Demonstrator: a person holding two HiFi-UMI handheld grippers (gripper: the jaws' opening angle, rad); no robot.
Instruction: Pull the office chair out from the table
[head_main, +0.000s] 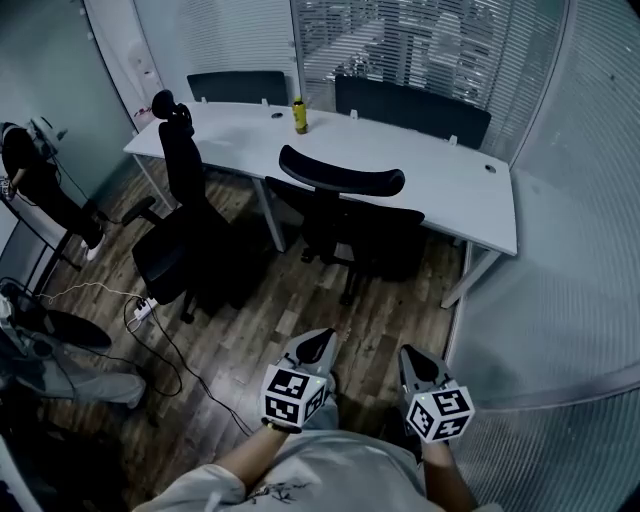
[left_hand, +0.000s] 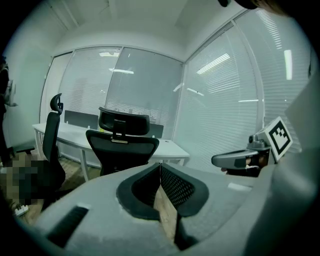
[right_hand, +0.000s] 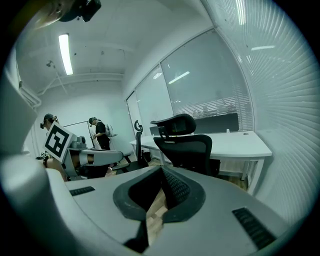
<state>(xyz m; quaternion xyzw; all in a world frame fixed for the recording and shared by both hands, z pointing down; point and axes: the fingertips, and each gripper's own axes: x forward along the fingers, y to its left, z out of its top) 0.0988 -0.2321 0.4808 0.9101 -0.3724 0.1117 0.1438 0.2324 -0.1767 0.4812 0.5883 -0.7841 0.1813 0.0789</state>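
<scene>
Far left, a spare chair (head_main: 178, 225) angled off the counter (head_main: 470, 195). Centre, office chair (head_main: 345, 212) tucked against that white counter. Nearer, well apart from it, left tongs (head_main: 318, 342) and right tongs (head_main: 413, 360), both pinched together, empty.

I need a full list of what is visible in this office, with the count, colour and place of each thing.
blinds: several, pale, on the glass walls at the back and right
table: 1, white, in front of the blinds
office chair: 1, black, pushed in at the table's near side
second chair: 1, black, near the table's left end, turned sideways
bottle: 1, yellow, upright on the table
partition panels: 2, dark, along the table's far edge
power strip: 1, white, on the floor at left
floor: 1, brown wood
bystander: 1, dark clothes, left edge
left gripper: 1, grey, shut, empty
right gripper: 1, grey, shut, empty
</scene>
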